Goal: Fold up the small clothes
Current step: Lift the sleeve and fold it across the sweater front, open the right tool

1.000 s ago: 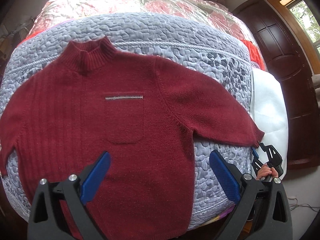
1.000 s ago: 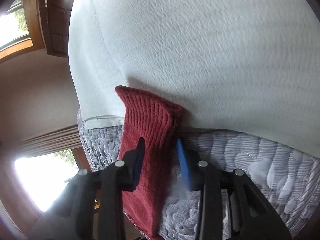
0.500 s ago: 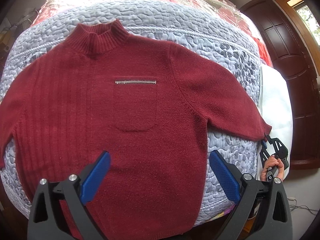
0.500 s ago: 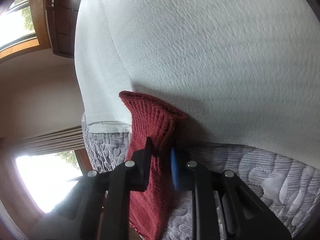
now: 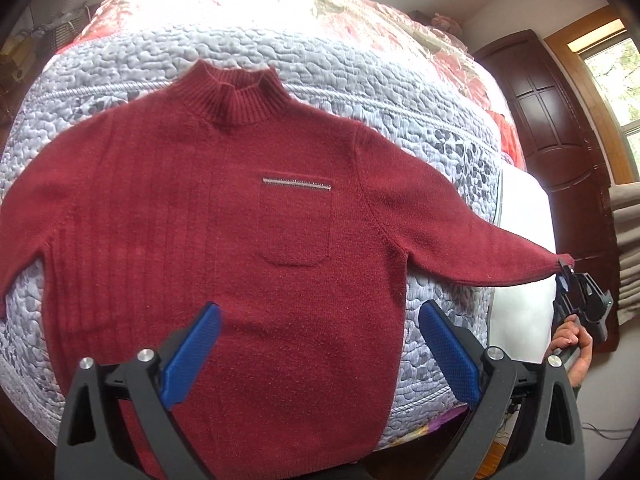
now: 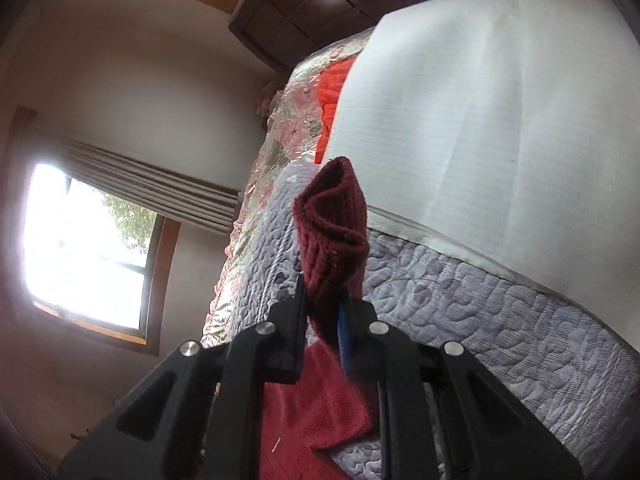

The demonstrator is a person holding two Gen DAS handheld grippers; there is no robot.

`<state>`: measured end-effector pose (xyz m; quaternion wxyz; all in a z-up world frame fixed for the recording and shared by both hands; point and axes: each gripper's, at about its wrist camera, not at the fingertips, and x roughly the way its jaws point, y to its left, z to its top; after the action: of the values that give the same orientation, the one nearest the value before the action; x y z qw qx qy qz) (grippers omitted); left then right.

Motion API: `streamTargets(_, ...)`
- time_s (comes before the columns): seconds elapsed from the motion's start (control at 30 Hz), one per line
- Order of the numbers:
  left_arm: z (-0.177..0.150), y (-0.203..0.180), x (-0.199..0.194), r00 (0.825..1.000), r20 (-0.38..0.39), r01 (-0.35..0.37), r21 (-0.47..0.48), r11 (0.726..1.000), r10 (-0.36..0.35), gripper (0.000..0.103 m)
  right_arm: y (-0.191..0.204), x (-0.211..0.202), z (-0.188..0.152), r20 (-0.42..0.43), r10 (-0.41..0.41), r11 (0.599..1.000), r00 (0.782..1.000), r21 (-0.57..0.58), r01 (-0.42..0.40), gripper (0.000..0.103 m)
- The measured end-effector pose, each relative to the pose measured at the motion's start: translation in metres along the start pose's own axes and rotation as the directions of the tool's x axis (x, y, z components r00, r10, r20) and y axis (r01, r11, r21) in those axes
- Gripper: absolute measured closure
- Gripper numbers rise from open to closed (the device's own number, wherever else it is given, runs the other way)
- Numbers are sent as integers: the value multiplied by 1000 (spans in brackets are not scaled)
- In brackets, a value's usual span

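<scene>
- One maroon knit sweater lies face up and flat on the quilted bedspread, collar away from the camera.
- Clamped on the ribbed cuff, the right gripper lifts that sleeve off the bed.
- Left gripper, jaws wide apart, hovers over the hem, holding nothing.
- Judgement: carry the cuff across the chest pocket in a low arc, keeping the sleeve taut, so the fold falls at the shoulder seam.
- Pinning the body with the left gripper should stop it dragging.

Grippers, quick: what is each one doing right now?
Left gripper: open, holding nothing, above the maroon sweater.
Right gripper: shut on the sweater's sleeve cuff, lifted off the quilt.
</scene>
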<state>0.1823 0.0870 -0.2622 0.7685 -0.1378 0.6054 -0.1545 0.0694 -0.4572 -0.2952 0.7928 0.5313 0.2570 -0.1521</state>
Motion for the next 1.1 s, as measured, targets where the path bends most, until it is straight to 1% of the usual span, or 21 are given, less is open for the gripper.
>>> streamTargets(0.1, -1, 11, -20, 999, 43, 18, 2, 1000, -18, 4, 56, -6, -13, -3, 5, 990, 1000, -141, -6, 91)
streamTargets(0.2, -1, 25, -35, 998, 62, 18, -1, 1000, -18, 4, 98, -16, -31, -11, 15, 966, 1000, -259, -17, 91)
streamTargets(0.27, -1, 36, -46, 996, 82, 41, -18, 999, -40, 4, 123, -18, -44, -21, 22, 946, 1000, -324, -28, 91)
streamTargets(0.33, -2, 47, -54, 994, 92, 55, -45, 997, -51, 4, 151, -10, -57, -26, 20, 923, 999, -384, -29, 91)
streamTargets(0.47, -4, 65, -69, 990, 128, 76, -77, 994, -66, 4, 189, -4, -85, -55, 16, 869, 998, -493, -41, 91)
streamTargets(0.57, -4, 77, -78, 985, 151, 98, -91, 991, -83, 4, 217, 6, -112, -81, 14, 823, 997, -565, -57, 91)
streamTargets(0.67, -4, 89, -84, 980, 165, 134, -110, 985, -115, 4, 240, 18, -139, -105, 5, 771, 994, -633, -71, 91)
streamTargets(0.77, -4, 102, -86, 974, 169, 173, -137, 975, -149, 4, 256, 34, -166, -138, -9, 723, 990, -685, -89, 91)
streamTargets(0.93, -3, 120, -91, 966, 202, 200, -185, 962, -162, 4, 276, 61, -215, -195, -46, 643, 980, -757, -120, 91)
streamTargets(1.0, -2, 125, -91, 964, 210, 206, -190, 960, -165, 4, 281, 73, -238, -212, -71, 596, 975, -793, -129, 91)
streamTargets(1.1, 0, 132, -90, 961, 216, 218, -191, 957, -176, 4, 284, 94, -279, -220, -125, 509, 968, -851, -128, 91)
